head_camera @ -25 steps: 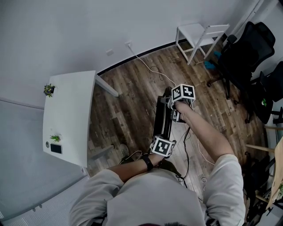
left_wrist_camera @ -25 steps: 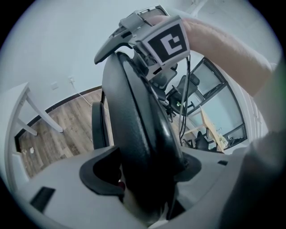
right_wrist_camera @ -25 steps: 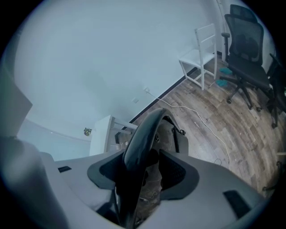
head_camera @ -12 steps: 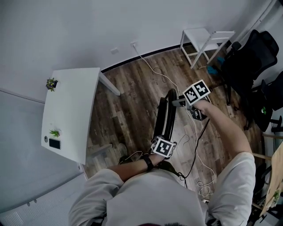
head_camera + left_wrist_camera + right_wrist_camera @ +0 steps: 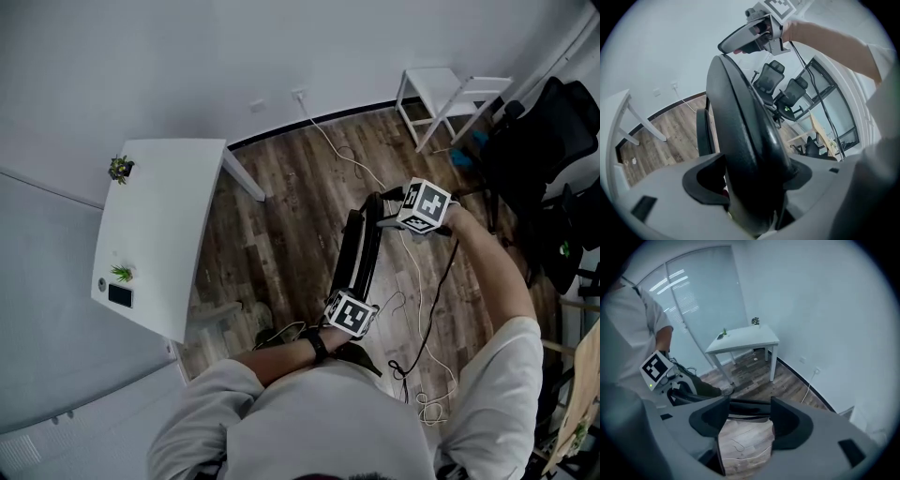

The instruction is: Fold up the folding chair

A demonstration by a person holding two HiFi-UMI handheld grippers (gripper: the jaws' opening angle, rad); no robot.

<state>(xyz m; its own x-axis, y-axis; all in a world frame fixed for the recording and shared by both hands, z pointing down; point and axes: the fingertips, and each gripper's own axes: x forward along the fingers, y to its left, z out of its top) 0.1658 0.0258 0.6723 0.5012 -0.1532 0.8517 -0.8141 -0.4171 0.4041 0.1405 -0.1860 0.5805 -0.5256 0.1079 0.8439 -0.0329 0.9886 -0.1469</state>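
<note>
Folding chair point(image 5: 361, 251), black: folded flat, upright on the wood floor point(image 5: 281, 234) directly before the person, held between the two grippers.
Left gripper point(image 5: 752, 183): jaws clamped on the chair's thick near rim, which fills the gap between them.
Right gripper point(image 5: 749, 420): at the chair's far end, jaws apart and just been opening. A black bar of the chair crosses at their tips, and the pads are not pressing it.
White table point(image 5: 159, 234): left, by the wall.
Black office chairs point(image 5: 534, 131): far right.
</note>
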